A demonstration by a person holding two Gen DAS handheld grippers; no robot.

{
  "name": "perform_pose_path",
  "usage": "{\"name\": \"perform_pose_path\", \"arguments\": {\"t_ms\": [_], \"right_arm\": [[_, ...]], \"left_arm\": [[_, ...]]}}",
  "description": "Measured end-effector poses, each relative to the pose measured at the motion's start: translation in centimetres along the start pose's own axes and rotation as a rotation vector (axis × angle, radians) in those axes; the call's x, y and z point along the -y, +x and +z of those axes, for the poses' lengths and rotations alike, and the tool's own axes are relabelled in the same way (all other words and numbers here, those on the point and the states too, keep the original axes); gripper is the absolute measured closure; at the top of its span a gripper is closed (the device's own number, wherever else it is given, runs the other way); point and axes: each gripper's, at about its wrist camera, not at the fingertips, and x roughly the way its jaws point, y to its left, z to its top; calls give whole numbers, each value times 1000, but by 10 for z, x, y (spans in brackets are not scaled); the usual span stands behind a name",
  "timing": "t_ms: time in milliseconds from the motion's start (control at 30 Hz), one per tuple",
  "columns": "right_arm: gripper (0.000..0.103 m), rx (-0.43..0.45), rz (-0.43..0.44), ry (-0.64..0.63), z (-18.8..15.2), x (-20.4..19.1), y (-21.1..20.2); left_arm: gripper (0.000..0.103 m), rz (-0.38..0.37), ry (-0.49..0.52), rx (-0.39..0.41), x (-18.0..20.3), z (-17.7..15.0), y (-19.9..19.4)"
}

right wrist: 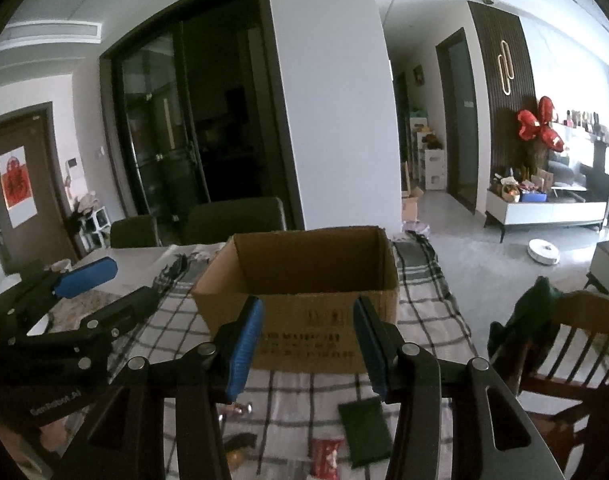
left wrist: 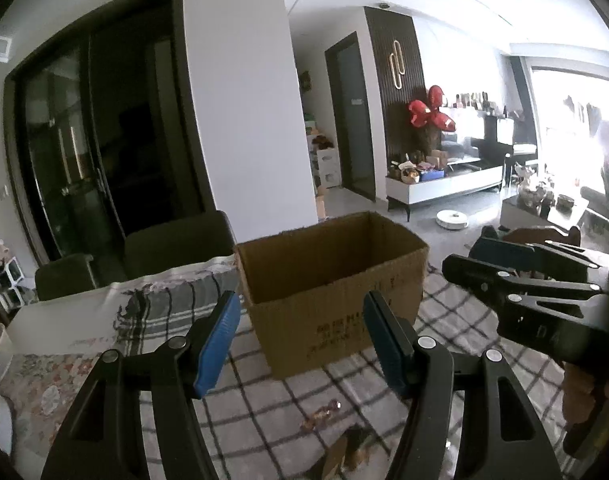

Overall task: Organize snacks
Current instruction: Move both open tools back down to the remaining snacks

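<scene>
An open cardboard box [left wrist: 336,304] stands on the checked tablecloth [left wrist: 444,332]; it also shows in the right wrist view [right wrist: 304,320]. My left gripper [left wrist: 302,340] is open and empty, held just short of the box. My right gripper [right wrist: 308,340] is open and empty, also facing the box. Small wrapped snacks lie on the cloth below the fingers: a brown wrapped candy [left wrist: 322,412], a dark green packet [right wrist: 364,430], a red packet [right wrist: 324,454] and a small twisted candy [right wrist: 240,408]. The inside bottom of the box is hidden.
The other gripper shows at the right of the left wrist view [left wrist: 536,292] and at the left of the right wrist view [right wrist: 72,312]. Dark chairs [right wrist: 232,220] stand behind the table. A wooden chair [right wrist: 564,344] with a green cloth stands at the right.
</scene>
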Motion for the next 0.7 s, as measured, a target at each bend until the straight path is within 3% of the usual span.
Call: {"name": "perform_pose_path", "arguments": {"t_ms": [400, 700], "right_arm": [[55, -66, 4, -26, -49, -12, -13], [55, -156, 2, -18, -91, -15, -15]], "left_arm": [[41, -5, 45, -37, 11, -45, -17], [49, -38, 69, -98, 20, -83, -17]]}}
